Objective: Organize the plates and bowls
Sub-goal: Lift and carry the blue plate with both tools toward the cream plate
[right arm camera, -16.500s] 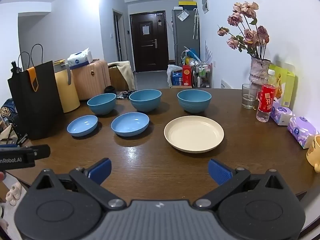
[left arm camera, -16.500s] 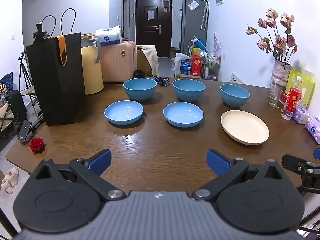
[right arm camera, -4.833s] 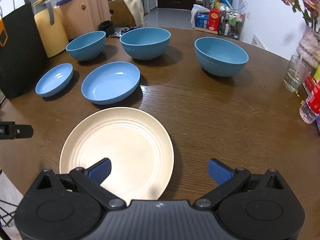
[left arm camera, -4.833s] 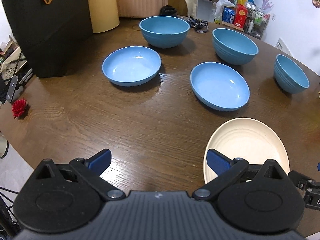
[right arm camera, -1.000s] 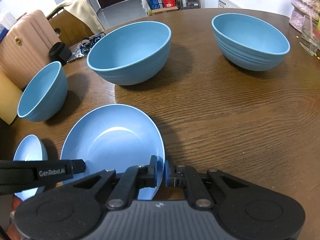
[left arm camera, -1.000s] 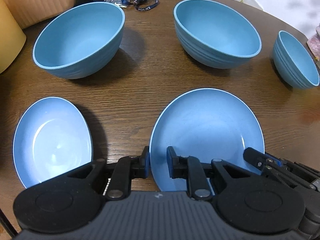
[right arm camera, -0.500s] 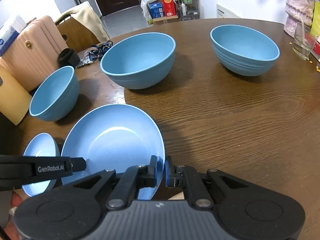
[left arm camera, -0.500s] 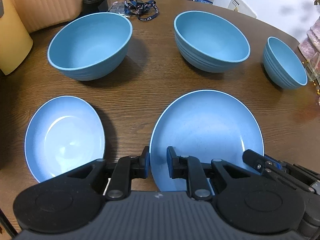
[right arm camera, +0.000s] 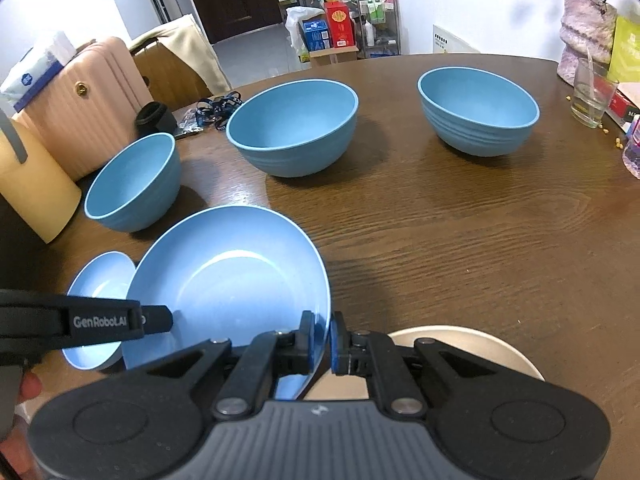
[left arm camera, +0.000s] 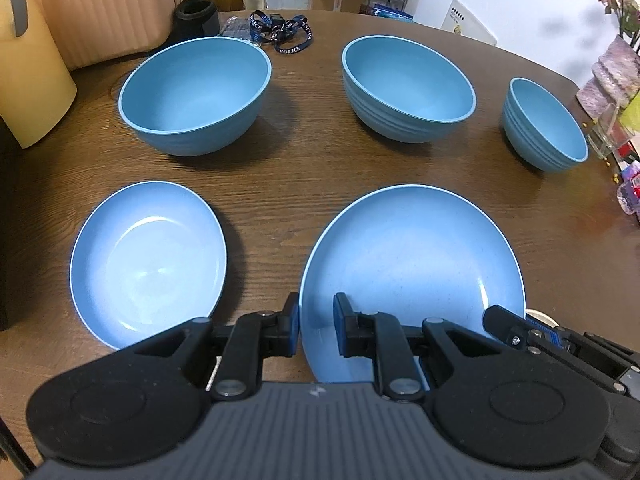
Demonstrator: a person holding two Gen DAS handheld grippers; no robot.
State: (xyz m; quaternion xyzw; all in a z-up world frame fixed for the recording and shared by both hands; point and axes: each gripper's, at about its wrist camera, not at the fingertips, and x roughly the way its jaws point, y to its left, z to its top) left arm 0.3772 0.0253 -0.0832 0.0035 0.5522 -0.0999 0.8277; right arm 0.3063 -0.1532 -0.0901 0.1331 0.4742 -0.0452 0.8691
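A wide shallow blue plate is held off the wooden table by both grippers. My left gripper is shut on its near rim. My right gripper is shut on the plate's right rim, and it shows in the left wrist view as a dark arm. The cream plate lies just below and right of the held plate, partly hidden by it. A smaller blue plate rests to the left. Three blue bowls stand in a row behind.
A drinking glass and a vase stand at the table's right side. A yellow container and a pink suitcase sit at the far left. A lanyard lies behind the bowls. Bare wood stretches right of the held plate.
Both grippers have risen and drawn back toward the near edge with the blue plate. The bowls look farther away, and the cream plate has come into view beneath.
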